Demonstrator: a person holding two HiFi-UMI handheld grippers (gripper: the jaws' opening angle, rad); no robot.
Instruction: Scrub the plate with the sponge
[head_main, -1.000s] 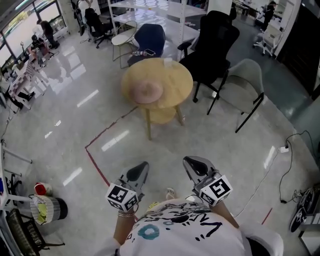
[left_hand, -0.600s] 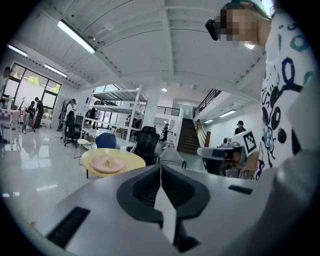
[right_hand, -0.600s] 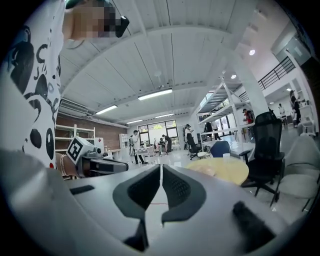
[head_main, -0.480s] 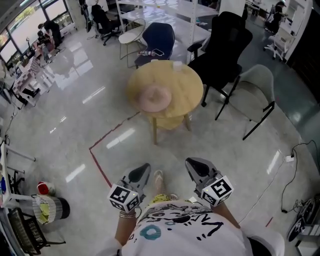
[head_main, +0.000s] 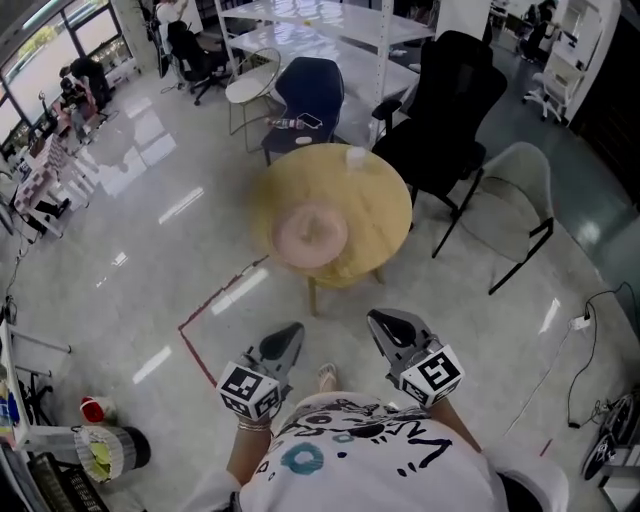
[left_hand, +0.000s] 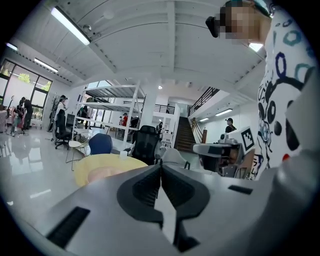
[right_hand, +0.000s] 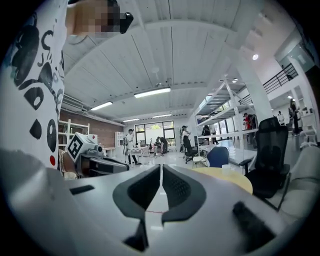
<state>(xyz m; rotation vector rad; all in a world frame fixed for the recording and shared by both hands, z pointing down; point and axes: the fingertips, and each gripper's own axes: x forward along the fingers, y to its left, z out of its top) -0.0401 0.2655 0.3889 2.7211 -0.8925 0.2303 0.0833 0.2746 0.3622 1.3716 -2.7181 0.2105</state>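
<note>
- The left gripper (head_main: 283, 338) and right gripper (head_main: 388, 326) both have their jaws pressed together on nothing, well short of the round table (head_main: 380, 200).
- The pink plate (head_main: 311, 233) lies toward the table's near left edge.
- No sponge shows; scrubbing an unsteadied plate could push it off that edge.

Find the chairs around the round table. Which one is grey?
The grey chair on the right, with thin black legs. Beside it stands a tall black office chair, and a blue chair is past the table.
</note>
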